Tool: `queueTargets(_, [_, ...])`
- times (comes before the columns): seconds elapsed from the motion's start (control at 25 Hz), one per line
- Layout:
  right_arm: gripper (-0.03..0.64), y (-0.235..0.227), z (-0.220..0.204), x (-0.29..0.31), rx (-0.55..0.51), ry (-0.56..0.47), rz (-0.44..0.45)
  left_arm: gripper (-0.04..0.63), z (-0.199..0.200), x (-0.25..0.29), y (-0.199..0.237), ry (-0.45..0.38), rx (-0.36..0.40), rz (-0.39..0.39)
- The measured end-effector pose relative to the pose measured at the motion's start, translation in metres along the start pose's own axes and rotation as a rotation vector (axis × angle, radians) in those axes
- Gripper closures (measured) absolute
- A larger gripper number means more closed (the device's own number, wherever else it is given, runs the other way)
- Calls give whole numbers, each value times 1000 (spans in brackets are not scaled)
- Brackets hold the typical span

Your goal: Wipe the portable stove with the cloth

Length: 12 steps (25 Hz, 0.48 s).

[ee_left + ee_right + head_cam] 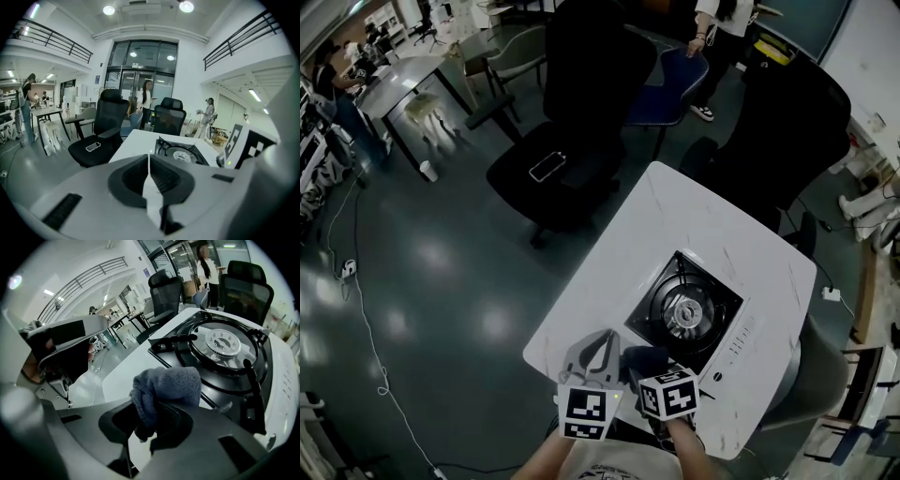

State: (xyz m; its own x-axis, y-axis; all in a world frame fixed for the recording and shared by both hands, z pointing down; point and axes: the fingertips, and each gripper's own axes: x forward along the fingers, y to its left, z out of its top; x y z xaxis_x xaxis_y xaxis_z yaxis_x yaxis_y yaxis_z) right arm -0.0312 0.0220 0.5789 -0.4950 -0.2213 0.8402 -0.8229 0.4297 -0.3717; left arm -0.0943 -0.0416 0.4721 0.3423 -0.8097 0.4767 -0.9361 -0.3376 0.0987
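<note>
Clamped on the cloth (166, 383), the right claw (152, 420) hovered at the near corner of the portable stove (220, 345), burner straight ahead; the left claw (149, 171) was closed, empty.

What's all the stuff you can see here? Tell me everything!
table: one, white, middle of head view
portable stove: one, black, on the table
cloth: one, dark blue-grey, held just before the stove
office chairs: two, black, beyond the table
phone: one, dark with pale rim, on the left office chair's seat
side chair: one, blue, behind the office chairs
cable: one, white, on the floor, left
left gripper: one, grey, fingers together, empty
right gripper: one, grey, fingers closed on the cloth
</note>
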Motion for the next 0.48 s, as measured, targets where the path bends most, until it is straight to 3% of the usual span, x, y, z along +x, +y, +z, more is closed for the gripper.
queueTargets(0.48, [543, 17, 24, 28, 14, 29, -34, 573, 5, 3, 49, -13, -28, -17])
